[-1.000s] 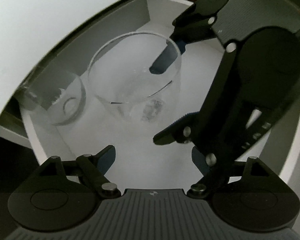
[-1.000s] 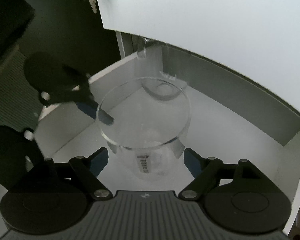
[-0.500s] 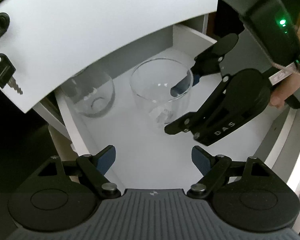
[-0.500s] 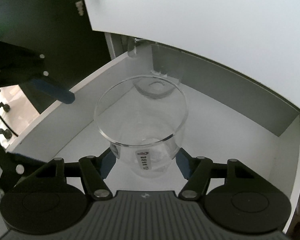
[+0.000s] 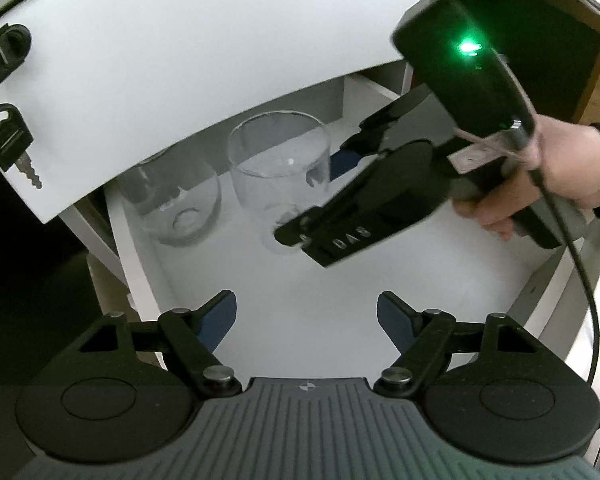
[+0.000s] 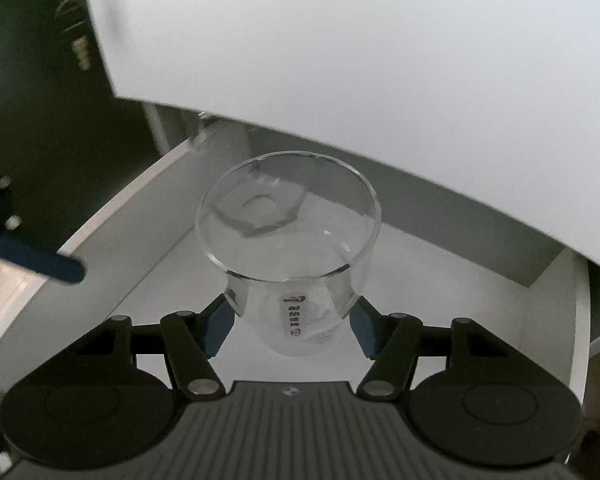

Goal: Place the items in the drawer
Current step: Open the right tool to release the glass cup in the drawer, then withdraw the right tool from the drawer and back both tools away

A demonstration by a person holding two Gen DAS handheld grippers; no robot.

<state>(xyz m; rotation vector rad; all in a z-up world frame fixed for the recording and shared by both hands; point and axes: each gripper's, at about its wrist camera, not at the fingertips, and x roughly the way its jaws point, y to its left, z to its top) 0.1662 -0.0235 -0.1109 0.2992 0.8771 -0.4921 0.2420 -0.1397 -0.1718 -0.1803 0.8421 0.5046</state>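
**Second glass being set down in drawer – release pending**

The clear glass [image 6: 288, 248] is held upright by the right gripper [image 6: 290, 320], its blue pads pressed against the lower wall on both sides. The base looks at or just above the drawer [image 5: 320, 320] floor; contact cannot be confirmed. A second glass [image 5: 176, 204] already stands just beside it, further under the upper drawer front [image 5: 180, 60].

For a clean release, the base should be felt seated flat first, then the pads spread evenly and drawn straight back, so the rim is not clipped and the neighbouring glass is not knocked.

The left gripper [image 5: 306, 316] is spread wide and empty, hovering over the drawer's near end.

Against one second ago: the left gripper has been pulled back and away from the glass, and the held glass has been carried deeper, towards the other one.
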